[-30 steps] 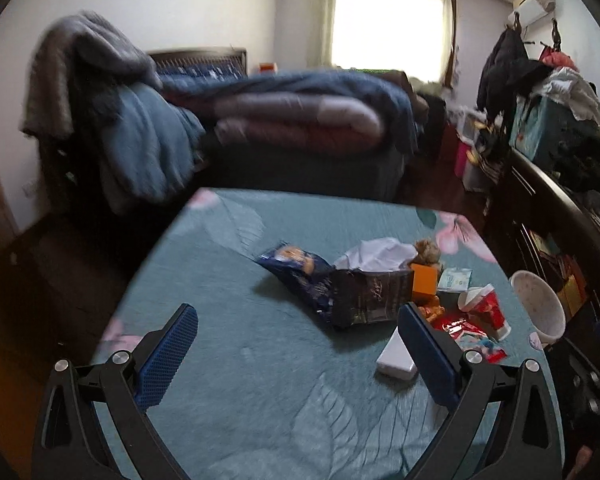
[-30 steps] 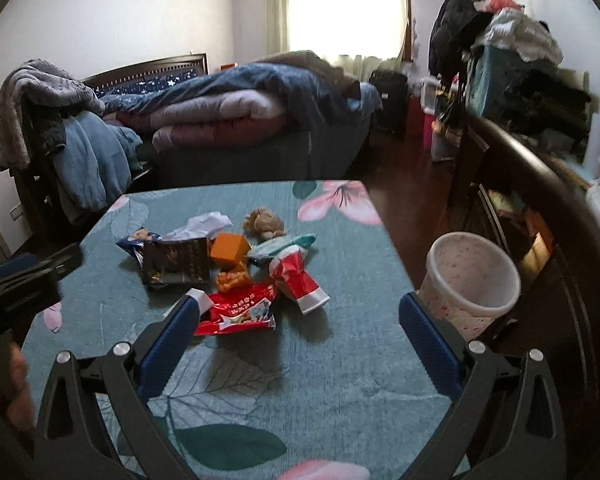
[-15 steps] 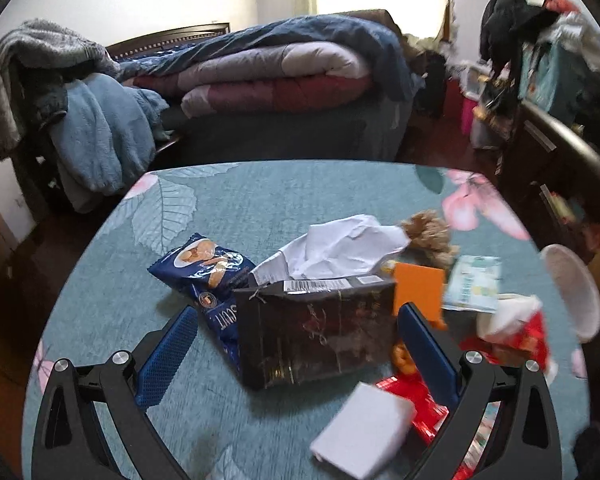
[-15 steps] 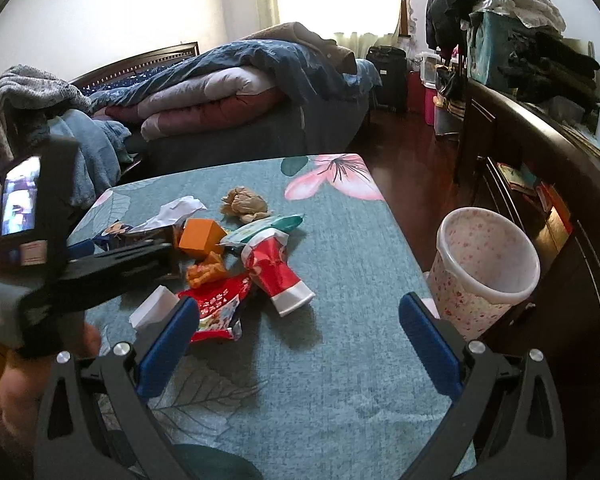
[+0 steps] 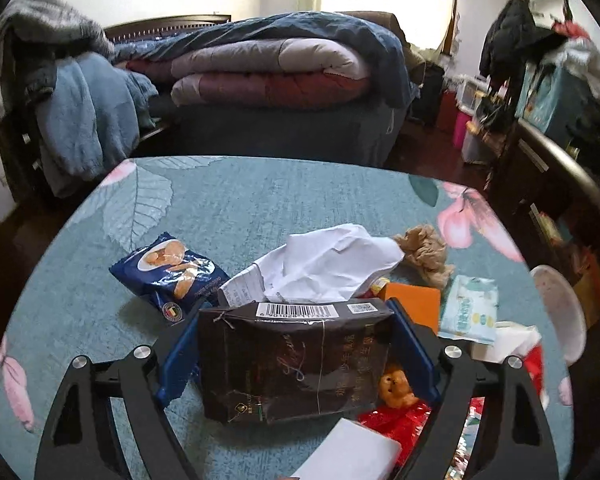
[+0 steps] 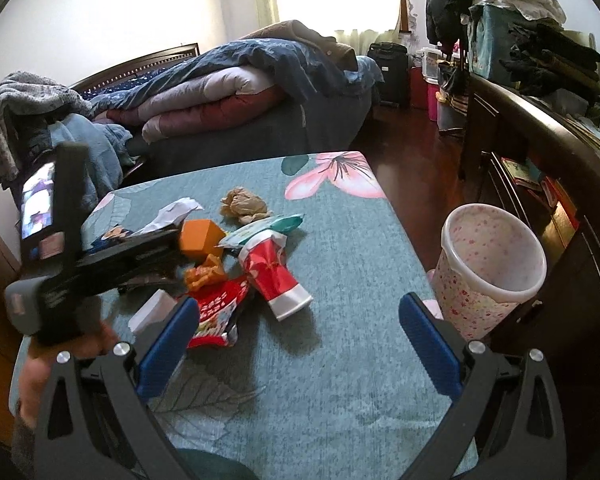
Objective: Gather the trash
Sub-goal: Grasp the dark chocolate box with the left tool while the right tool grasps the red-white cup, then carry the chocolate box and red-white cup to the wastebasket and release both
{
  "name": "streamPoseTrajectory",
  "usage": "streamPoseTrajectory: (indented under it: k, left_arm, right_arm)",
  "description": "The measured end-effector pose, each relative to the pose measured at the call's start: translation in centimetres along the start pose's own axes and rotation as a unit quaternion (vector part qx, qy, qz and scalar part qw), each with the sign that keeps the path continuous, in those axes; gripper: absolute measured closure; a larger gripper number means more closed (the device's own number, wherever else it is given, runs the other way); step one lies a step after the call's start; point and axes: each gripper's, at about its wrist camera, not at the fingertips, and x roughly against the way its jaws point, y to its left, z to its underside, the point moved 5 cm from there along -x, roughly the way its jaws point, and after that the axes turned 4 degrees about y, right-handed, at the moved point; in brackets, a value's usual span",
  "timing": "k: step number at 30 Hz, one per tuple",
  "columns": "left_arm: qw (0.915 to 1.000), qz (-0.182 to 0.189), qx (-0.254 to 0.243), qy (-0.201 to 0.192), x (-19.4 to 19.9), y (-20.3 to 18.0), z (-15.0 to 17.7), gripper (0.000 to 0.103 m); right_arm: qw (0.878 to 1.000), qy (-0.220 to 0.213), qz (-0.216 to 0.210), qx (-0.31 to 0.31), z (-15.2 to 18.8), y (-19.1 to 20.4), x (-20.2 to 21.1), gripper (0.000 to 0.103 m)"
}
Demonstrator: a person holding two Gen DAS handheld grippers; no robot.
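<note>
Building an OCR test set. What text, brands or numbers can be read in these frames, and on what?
"6 901028 11..." under the barcode on the dark pouch; last digits blurred.
Gold script on the pouch front, maybe "Lotus"; unsure.
Chinese characters down the pouch's right side: too blurred to read.
Blue snack bag: print and round seal too small.
White receipt: faint print, unreadable.
Wet wipes pack: unreadable.
Red wrapper: white characters, blurred.

Dark bag (image 5: 292,364) glossy foil; tissue (image 5: 324,264) crumpled white paper; tablecloth (image 6: 340,380) matt woven cloth; bin (image 6: 488,268) smooth plastic.
</note>
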Motion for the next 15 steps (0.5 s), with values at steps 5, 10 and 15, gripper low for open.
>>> streamPoseTrajectory:
  k: [5, 10, 15]
  left_arm:
    - [0.9986, 0.005, 0.022, -0.049, 3.8, 1.7, -0.5, 0.017]
    - [0.9966, 0.000, 0.036, -0.074, 6.7, 3.9, -0.5, 0.017]
    - [0.9965, 0.000, 0.038, -0.074, 7.7, 5.2, -0.4, 0.017]
  right_arm:
    - [1.000, 0.013, -0.004, 0.002, -1.5, 0.4, -2.4, 0.004]
    - [0.998, 0.054, -0.026, -0.015, -2.2, 0.9, -6.4, 0.005]
    - [0.995, 0.093, -0.039, -0.026, -1.6, 0.8, -8.4, 0.069]
